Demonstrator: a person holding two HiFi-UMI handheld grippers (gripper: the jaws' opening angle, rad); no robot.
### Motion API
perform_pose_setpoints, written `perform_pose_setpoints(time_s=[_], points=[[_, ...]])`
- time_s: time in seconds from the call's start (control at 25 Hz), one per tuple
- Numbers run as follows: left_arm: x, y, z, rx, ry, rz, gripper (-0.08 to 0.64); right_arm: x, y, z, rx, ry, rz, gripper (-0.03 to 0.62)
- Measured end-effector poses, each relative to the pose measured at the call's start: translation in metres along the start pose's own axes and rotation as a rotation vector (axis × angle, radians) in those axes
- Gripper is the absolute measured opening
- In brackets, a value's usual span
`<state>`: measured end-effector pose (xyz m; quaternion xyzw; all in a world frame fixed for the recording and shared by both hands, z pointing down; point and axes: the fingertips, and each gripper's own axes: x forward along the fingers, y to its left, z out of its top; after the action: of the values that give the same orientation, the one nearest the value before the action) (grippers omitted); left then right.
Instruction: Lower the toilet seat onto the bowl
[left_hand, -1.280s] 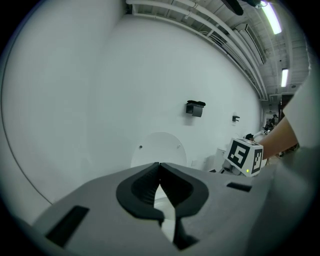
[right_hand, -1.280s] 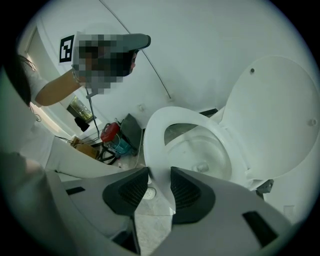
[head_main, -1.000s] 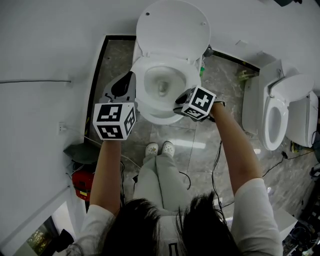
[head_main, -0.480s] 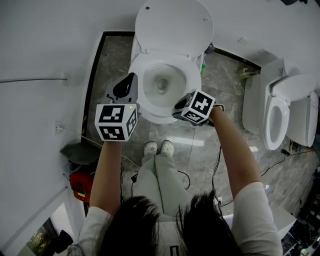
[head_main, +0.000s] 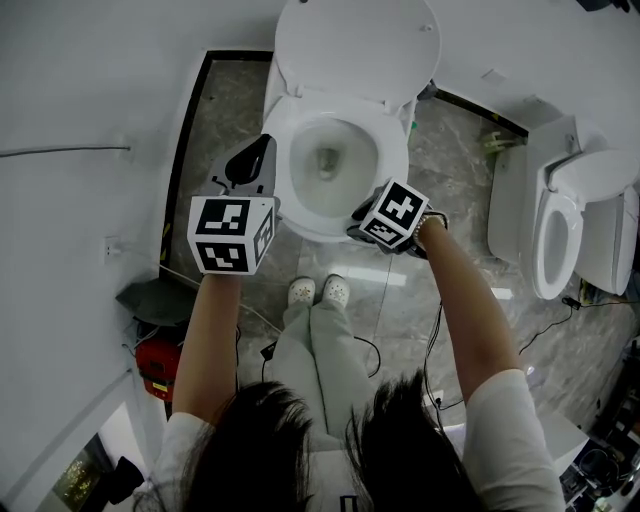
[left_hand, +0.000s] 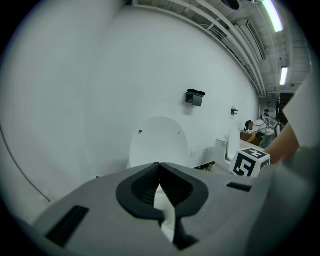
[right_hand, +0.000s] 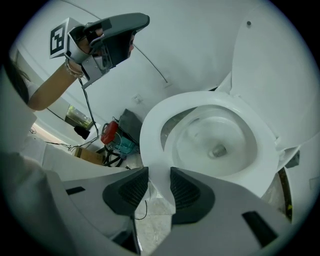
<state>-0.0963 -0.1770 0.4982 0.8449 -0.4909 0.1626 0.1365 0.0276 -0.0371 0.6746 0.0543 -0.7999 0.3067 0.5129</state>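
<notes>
two grippers in play here and only one is doing any work. my right gripper (right_hand: 159, 189) is clamped onto the front edge of the toilet seat (right_hand: 150, 131), with the white rim pinched between both ribbed pads. the seat is low over the bowl (right_hand: 215, 142). in the right gripper view there's a dark sliver under its left side, so it looks a touch off the porcelain. i can't tell for sure whether the front is resting on the bowl. the lid (right_hand: 280, 70) stands up behind it.

my left gripper (left_hand: 159, 172) is closed up with nothing in it, tips touching, aimed across toward the raised lid. in the head view it hangs just beside the left side of the bowl, clear of the seat, while the right one sits at the front right of the rim. a second toilet (head_main: 560, 235) is well off to the right. a red object (head_main: 165, 362) sits on the floor near the left wall.
</notes>
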Motion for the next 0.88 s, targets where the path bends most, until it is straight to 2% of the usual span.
perform_pose_setpoints(time_s=[0.12, 0.24, 0.68, 0.88], points=[[0.002, 0.002, -0.004, 0.009, 0.006, -0.001, 0.009, 0.01, -0.004, -0.001, 0.026, -0.016, -0.016, 0.149], [0.005, 0.004, -0.01, 0.016, 0.016, -0.004, 0.009, 0.018, -0.013, 0.0, 0.048, -0.035, -0.049, 0.104], [0.018, 0.008, -0.039, -0.004, 0.057, -0.017, 0.009, 0.059, -0.023, -0.014, 0.108, 0.0, -0.059, 0.101], [0.022, 0.011, -0.047, -0.019, 0.067, -0.022, 0.009, 0.077, -0.03, -0.019, 0.148, 0.008, -0.104, 0.101]])
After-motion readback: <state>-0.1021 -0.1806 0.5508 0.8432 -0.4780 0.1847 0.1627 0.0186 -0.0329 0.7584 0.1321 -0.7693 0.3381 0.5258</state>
